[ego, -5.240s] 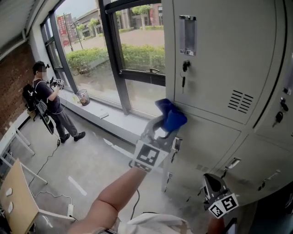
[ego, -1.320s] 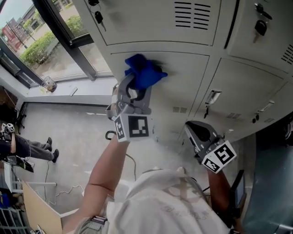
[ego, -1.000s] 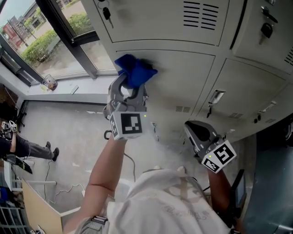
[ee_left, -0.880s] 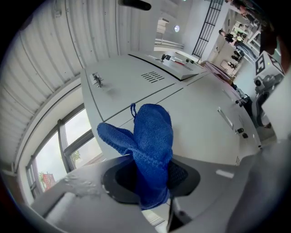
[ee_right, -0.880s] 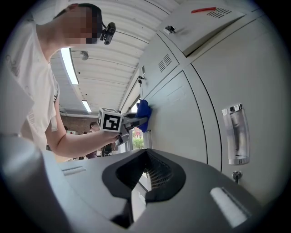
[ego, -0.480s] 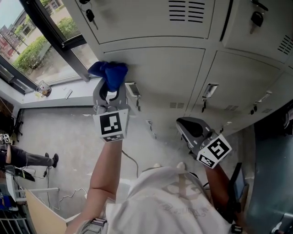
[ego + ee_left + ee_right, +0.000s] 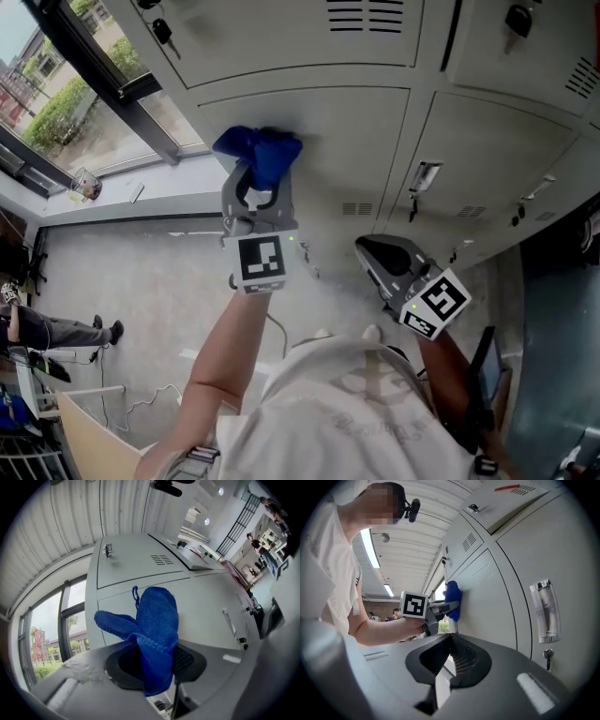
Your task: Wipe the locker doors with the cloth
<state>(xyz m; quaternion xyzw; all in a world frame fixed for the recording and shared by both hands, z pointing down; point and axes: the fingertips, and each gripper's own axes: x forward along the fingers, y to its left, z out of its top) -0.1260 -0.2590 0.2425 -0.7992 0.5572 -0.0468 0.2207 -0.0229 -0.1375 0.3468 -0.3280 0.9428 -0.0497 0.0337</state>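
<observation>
A blue cloth point(image 7: 258, 155) is bunched in my left gripper point(image 7: 258, 183), which is shut on it. The cloth is pressed against the upper left part of a grey locker door point(image 7: 356, 141) in the lower row. In the left gripper view the cloth point(image 7: 154, 630) sticks up out of the jaws in front of the door point(image 7: 206, 606). My right gripper point(image 7: 380, 258) hangs lower and to the right, away from the doors, shut with nothing in it. The right gripper view shows its closed jaws point(image 7: 450, 660), the cloth point(image 7: 453, 599) on the door and the left gripper point(image 7: 440, 609).
Vent slots point(image 7: 370, 14) and keys point(image 7: 159, 33) mark the upper lockers. A label holder point(image 7: 422, 176) sits on the neighbouring door. A window point(image 7: 66, 103) and sill lie left. A person point(image 7: 23, 323) stands far left on the floor by a wooden board point(image 7: 94, 431).
Over the last second my left gripper swept the cloth left across the door, then back to the right. The right gripper stayed about where it was.
</observation>
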